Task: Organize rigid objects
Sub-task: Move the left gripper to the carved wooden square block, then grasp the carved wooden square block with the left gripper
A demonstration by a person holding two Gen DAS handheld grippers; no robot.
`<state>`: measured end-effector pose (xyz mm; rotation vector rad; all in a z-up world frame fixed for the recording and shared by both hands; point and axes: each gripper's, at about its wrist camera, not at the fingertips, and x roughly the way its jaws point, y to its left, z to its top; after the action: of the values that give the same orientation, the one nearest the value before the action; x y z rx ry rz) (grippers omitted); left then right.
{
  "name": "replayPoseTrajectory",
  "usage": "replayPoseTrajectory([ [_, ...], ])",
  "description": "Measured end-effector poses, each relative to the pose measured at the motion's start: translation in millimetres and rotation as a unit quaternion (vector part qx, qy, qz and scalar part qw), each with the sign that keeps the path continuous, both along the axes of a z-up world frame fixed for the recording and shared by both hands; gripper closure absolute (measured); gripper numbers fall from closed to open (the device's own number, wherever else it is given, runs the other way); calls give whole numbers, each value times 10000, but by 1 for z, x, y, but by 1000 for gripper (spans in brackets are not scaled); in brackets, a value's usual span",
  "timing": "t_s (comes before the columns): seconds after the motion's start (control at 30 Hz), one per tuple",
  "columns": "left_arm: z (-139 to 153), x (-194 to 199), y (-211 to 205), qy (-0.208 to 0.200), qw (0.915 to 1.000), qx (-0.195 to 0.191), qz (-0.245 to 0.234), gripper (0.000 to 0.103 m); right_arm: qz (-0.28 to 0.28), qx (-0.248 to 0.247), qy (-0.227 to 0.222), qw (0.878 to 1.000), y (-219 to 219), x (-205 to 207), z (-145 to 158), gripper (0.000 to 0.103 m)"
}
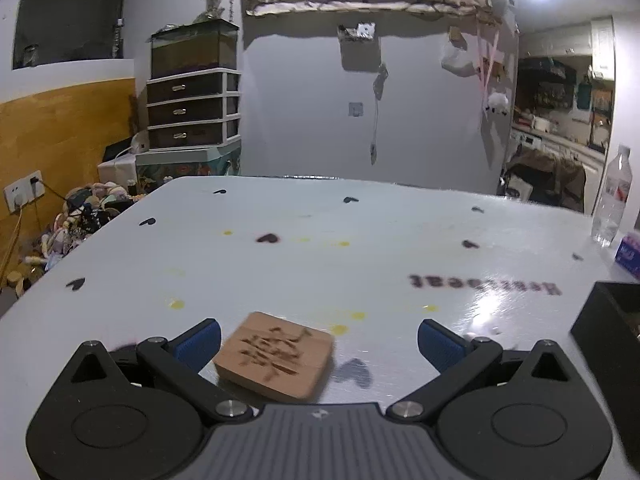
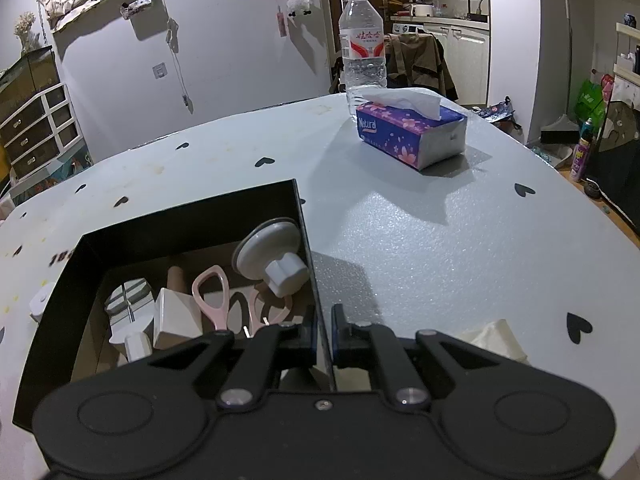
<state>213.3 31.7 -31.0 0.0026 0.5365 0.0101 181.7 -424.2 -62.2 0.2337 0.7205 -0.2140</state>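
A flat wooden block (image 1: 275, 355) with carved marks lies on the white table (image 1: 320, 248), between the wide-open blue-padded fingers of my left gripper (image 1: 319, 342), nearer the left pad (image 1: 199, 342). My right gripper (image 2: 321, 334) is shut on the right wall of a black box (image 2: 192, 216). Inside the box lie pink scissors (image 2: 216, 298), a grey suction knob (image 2: 276, 256), a white block (image 2: 174, 316) and a white winder (image 2: 130, 308). The box's corner shows at the right of the left wrist view (image 1: 608, 320).
A water bottle (image 2: 362, 44) and a purple tissue pack (image 2: 412, 132) stand at the table's far side. A crumpled tissue (image 2: 496, 338) lies by my right gripper. A small white object (image 2: 40, 302) sits left of the box. Drawers (image 1: 192, 108) stand beyond the table.
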Motion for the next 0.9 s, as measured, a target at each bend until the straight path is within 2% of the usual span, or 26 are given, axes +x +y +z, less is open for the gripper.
replayPoseTrajectory([
  [0.13, -10, 25, 21, 330, 9993, 46, -183, 0, -10, 9, -1, 10000, 0, 0, 0, 96],
  [0.33, -32, 60, 48, 950, 9948, -130, -352, 0, -22, 2, 24, 10000, 0, 1, 0, 96],
  [0.43, -42, 68, 54, 1121, 9919, -250, -540, 0, -24, 1, 29, 10000, 0, 2, -1, 96],
  [0.53, -43, 65, 48, 1089, 9908, -188, -776, 0, -35, 8, 22, 10000, 0, 2, -1, 96],
  [0.6, -41, 59, 41, 1131, 9883, -288, -982, 0, -31, 2, 26, 10000, 0, 1, -1, 96],
  [0.67, -42, 53, 34, 1143, 9881, -298, -989, 0, -26, -3, 31, 10000, -1, 1, -1, 96],
  [0.77, -43, 47, 24, 1111, 9910, -287, -692, 0, -28, 1, 33, 10000, -1, 1, -1, 96],
  [0.9, -41, 51, 18, 1141, 9926, -406, -51, 0, -29, 15, 28, 10000, -1, 2, -1, 96],
])
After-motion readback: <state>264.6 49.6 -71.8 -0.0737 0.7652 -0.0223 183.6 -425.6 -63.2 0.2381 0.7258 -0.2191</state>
